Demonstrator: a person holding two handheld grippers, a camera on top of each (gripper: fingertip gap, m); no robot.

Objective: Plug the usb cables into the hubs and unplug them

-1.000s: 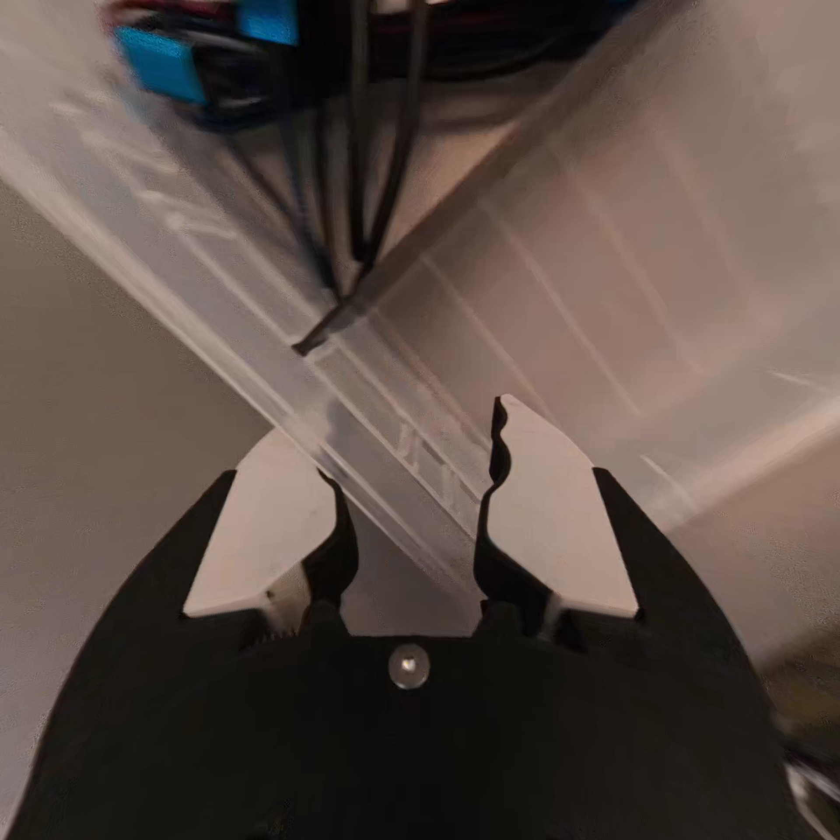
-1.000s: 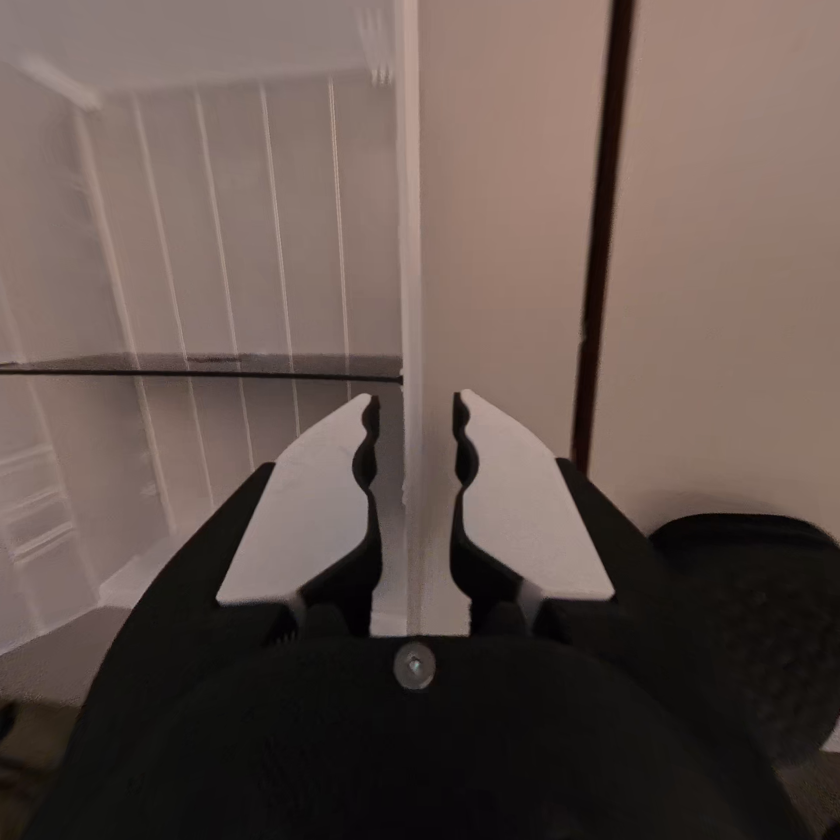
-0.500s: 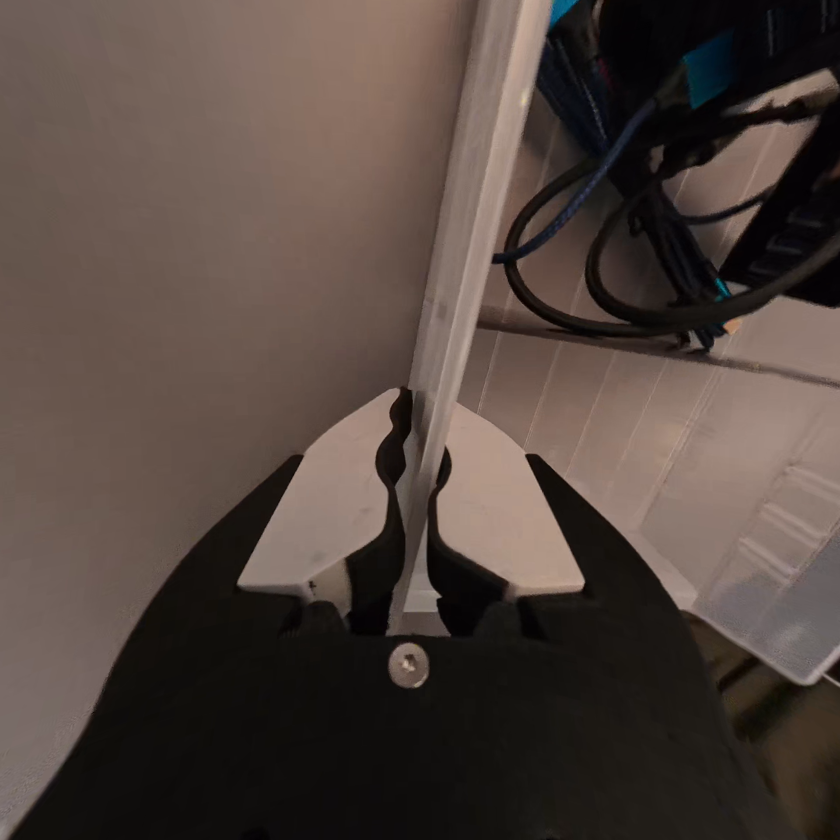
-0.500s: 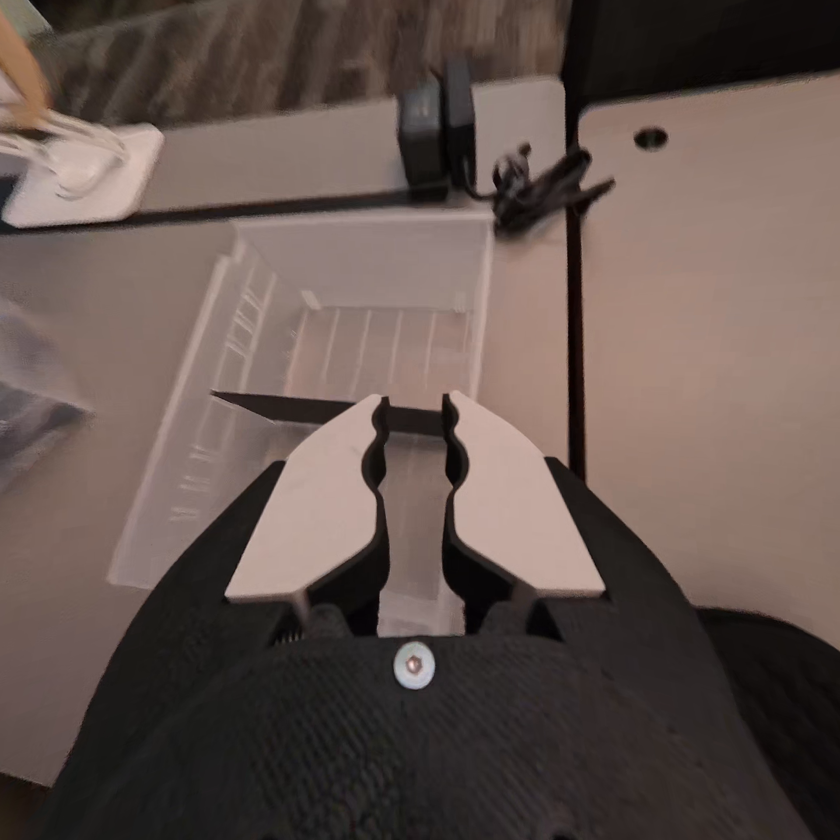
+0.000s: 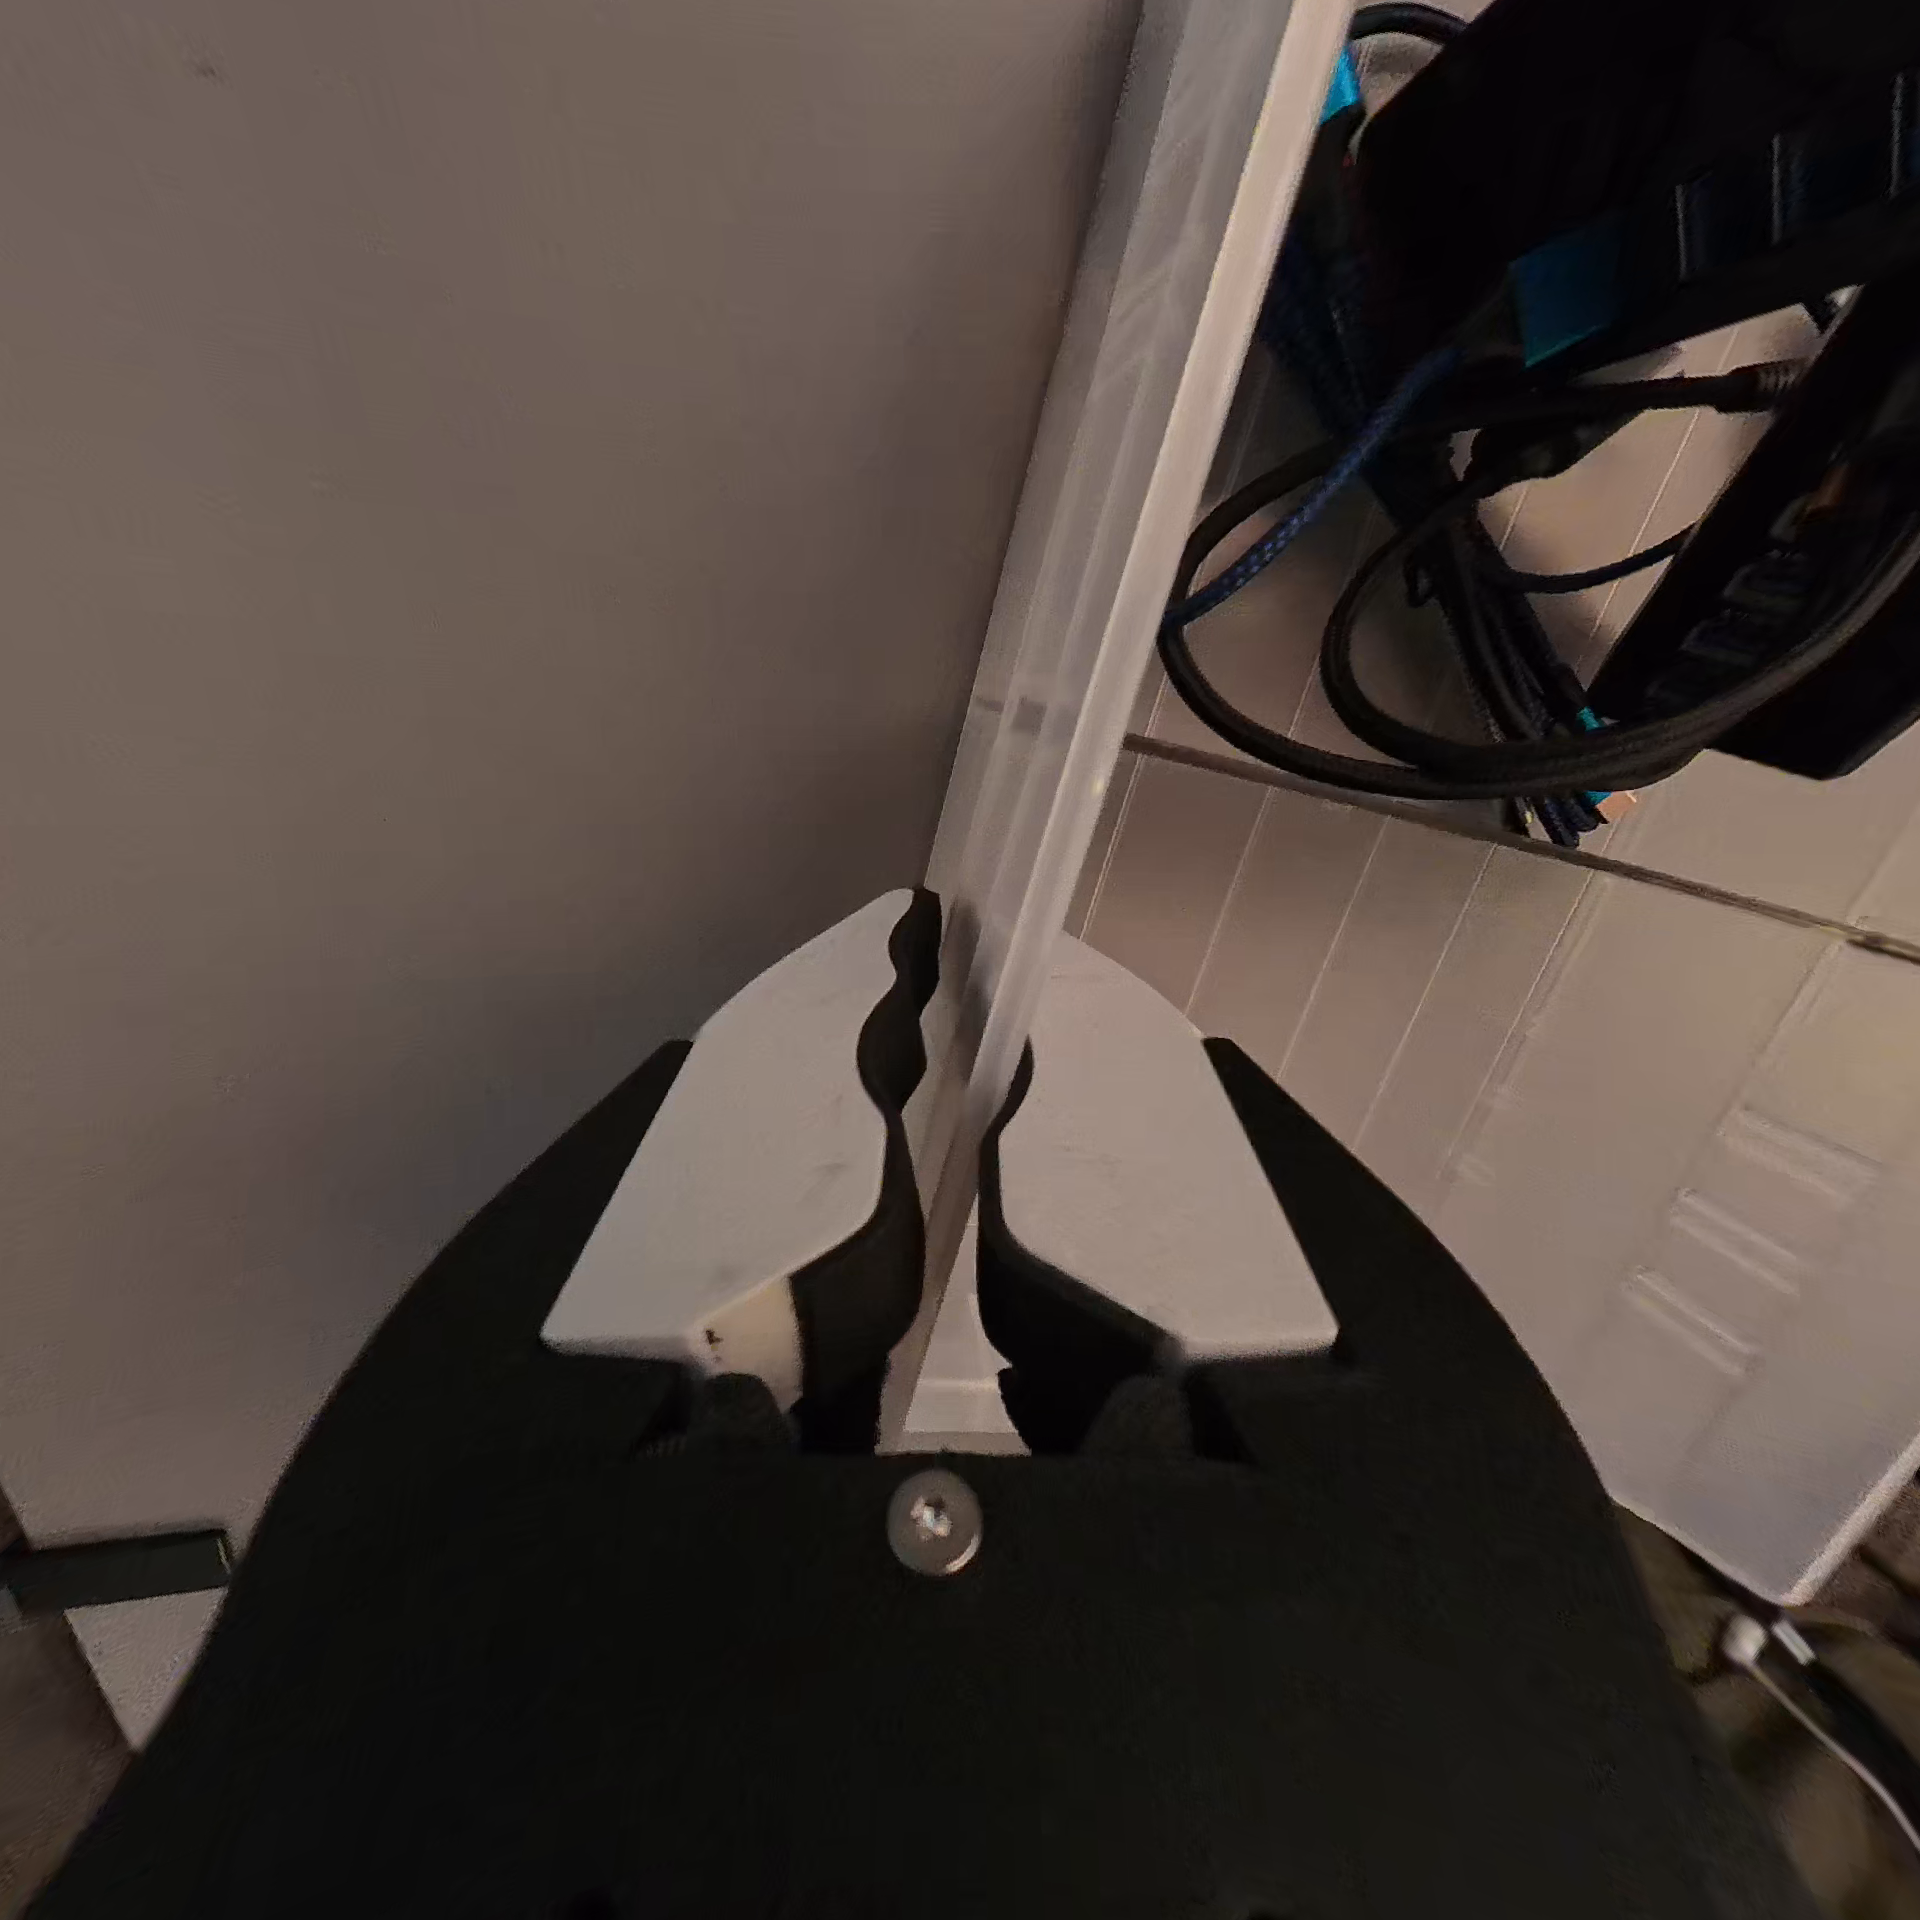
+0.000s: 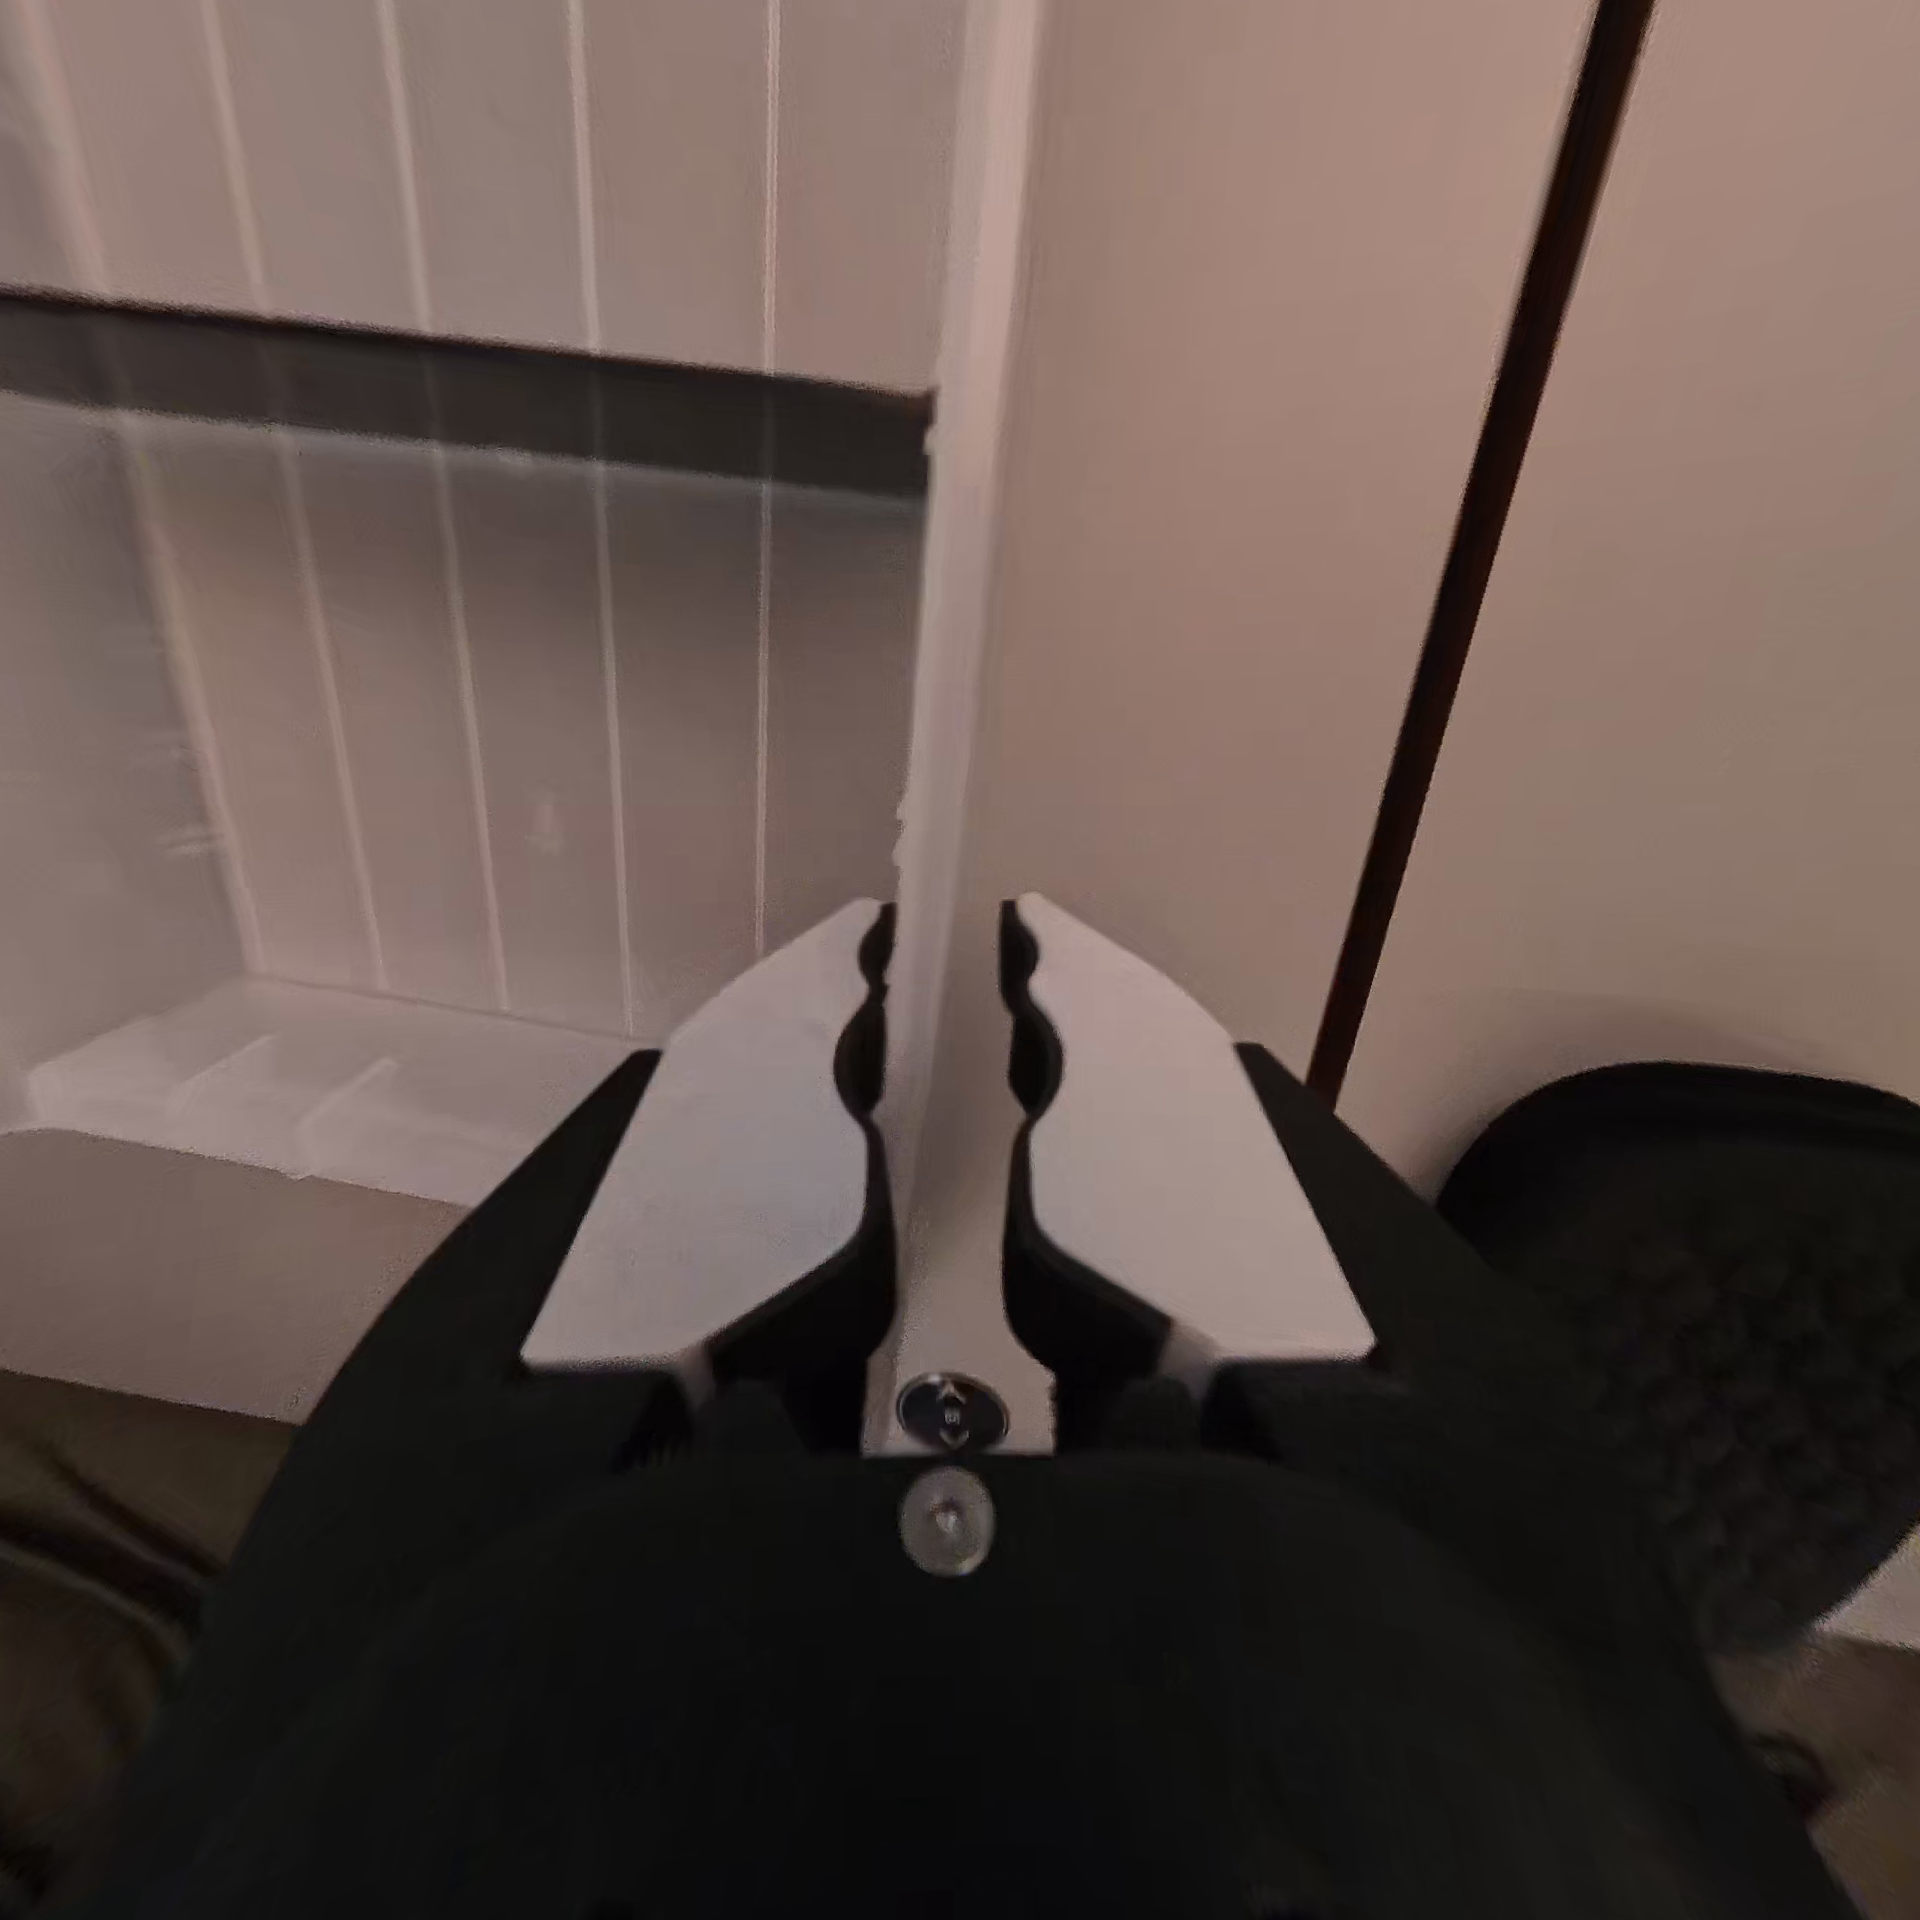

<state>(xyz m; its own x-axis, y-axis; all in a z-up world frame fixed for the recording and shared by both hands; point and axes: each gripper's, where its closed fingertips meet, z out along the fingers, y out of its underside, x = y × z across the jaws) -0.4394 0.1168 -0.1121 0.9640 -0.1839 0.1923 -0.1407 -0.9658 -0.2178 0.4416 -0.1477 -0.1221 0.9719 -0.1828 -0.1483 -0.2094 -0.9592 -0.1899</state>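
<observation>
Both tongs on the bin

Your left tongs [image 5: 951,1049] have clamped the clear bin's [image 5: 1132,540] wall; right tongs [image 6: 940,1023] straddle its opposite wall, slightly agape; cables [image 5: 1455,665] stay unplugged inside.

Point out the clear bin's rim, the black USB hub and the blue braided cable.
clear bin's rim [image 5: 1101,644], left wrist view, on the translucent edge above the jaws.
black USB hub [image 5: 1766,499], left wrist view, on its dark body.
blue braided cable [image 5: 1309,509], left wrist view, on its curved run.

The right gripper [image 6: 943,935] is straddling the clear bin's rim [image 6: 961,644], fingers slightly apart, beside the tabletop seam [image 6: 1475,540].
</observation>
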